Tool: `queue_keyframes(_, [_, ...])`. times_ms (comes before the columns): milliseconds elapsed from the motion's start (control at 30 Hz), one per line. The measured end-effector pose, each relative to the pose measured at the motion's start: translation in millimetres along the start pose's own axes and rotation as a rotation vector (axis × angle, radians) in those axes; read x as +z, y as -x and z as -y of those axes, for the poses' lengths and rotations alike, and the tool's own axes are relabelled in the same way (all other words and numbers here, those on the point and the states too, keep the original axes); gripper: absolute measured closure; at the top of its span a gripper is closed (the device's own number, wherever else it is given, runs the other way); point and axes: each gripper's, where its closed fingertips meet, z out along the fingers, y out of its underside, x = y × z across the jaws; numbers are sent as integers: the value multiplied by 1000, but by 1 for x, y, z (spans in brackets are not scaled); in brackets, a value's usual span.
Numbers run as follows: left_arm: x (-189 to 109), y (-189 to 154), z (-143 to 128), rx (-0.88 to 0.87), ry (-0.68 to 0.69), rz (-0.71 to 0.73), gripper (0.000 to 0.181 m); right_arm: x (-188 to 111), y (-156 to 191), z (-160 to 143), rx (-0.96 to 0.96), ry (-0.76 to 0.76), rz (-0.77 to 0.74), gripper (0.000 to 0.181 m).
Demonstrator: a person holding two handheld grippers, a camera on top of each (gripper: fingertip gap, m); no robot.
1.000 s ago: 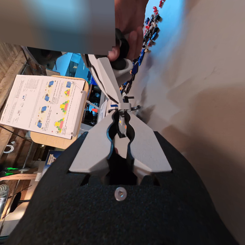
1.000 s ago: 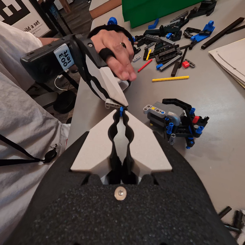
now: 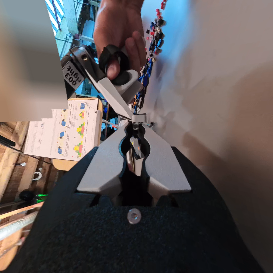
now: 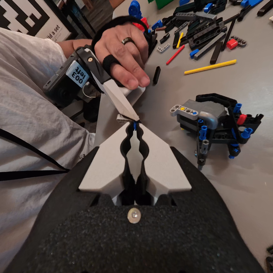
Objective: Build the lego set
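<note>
We hold the left tool closed on a small light-grey beam, its tips pinching the piece by one end while the rest sticks out toward the person's sleeve. In the left wrist view the same grey beam sits just past that tool's tips, meeting the point of the other tool.

Just right of it, tip to tip, we hold the right tool closed on a short blue pin, gripped across its middle with one end pointing at the beam. Both pieces hang in the air above the near edge of the counter.

We judge both pieces to be hard, light plastic, stiff and smooth, so they may twist or pop out of a tip grip if we push off-axis. The pin is best held at its collar, leaving the front half free to enter a hole; the beam is best held by its flat sides, with the target hole clear.

Further right, the half-built model rests on the counter, black frame with grey housing and blue pins sticking out. We would lift it by the frame, not by the pins. Loose parts and a yellow axle lie beyond it.
</note>
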Motion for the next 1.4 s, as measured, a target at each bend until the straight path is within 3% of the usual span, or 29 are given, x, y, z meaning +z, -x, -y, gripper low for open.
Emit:
queue_keyframes(333, [3, 28, -8, -450, -24, 15, 176, -16, -4, 30, -49, -186, -73, 178])
queue_keyframes(467, [4, 31, -14, -551, -23, 11, 176, -16, -9, 34, -82, -216, -125, 177])
queue_keyframes(1067, [2, 30, -16, -568, -41, 1, 175, -15, -6, 31, -55, -203, -85, 178])
queue_keyframes(1400, [2, 28, -12, -493, -42, 2, 175, -10, -7, 25, -54, -166, -99, 181])
